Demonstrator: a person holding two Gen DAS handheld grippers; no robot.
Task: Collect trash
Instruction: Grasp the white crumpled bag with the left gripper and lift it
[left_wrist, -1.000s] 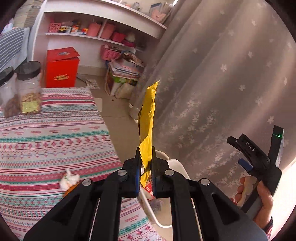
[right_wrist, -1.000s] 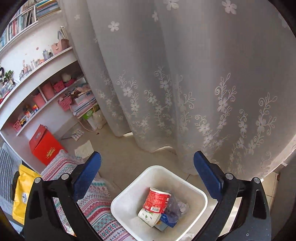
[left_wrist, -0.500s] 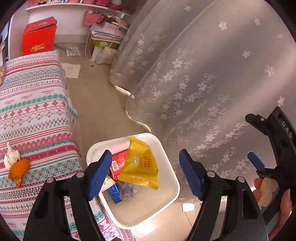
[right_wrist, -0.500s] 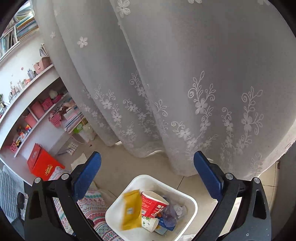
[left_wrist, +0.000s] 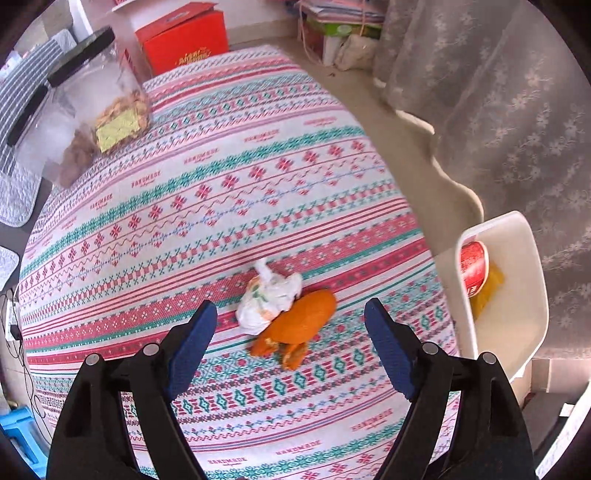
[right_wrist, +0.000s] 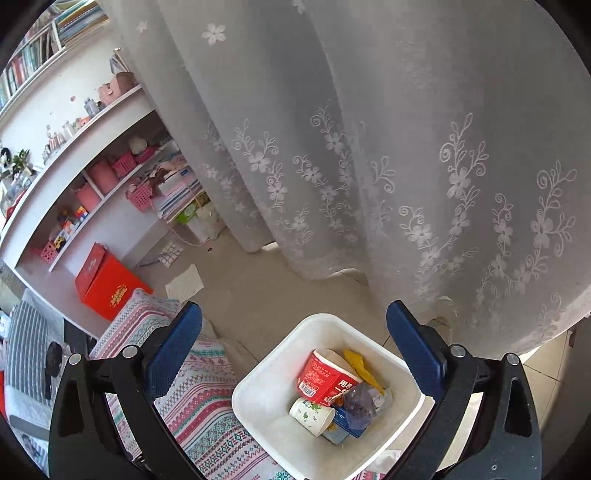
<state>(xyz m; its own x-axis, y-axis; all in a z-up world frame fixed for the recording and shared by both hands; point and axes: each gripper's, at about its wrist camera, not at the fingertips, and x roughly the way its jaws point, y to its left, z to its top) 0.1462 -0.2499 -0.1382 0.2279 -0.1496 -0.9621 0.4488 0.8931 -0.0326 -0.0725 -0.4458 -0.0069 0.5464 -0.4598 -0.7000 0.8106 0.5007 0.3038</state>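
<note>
On the striped tablecloth (left_wrist: 221, 166) a crumpled white wad (left_wrist: 269, 299) lies against a piece of orange peel (left_wrist: 301, 323). My left gripper (left_wrist: 290, 314) points steeply down over them; its jaws are opening, the pads touch nothing, and both scraps show on the cloth below the gap. The white bin (left_wrist: 517, 221) stands off the table's right edge with a yellow wrapper (left_wrist: 489, 286) and a red cup (left_wrist: 472, 267) inside. My right gripper (right_wrist: 293, 314) hangs open and empty above the bin (right_wrist: 258, 376), where the red cup (right_wrist: 325, 376), the yellow wrapper (right_wrist: 360, 365) and several other scraps lie.
Clear jars (left_wrist: 110, 99) with black lids stand at the table's far left. A red box (left_wrist: 184, 40) sits on the floor beyond. A lace curtain (right_wrist: 406, 147) hangs close behind the bin. White shelves (right_wrist: 92, 158) with pink baskets line the wall.
The left gripper opened and let go of the yellow wrapper, which dropped into the bin. It then swung down and left over the table's wad and peel. The right gripper stayed roughly in place.
</note>
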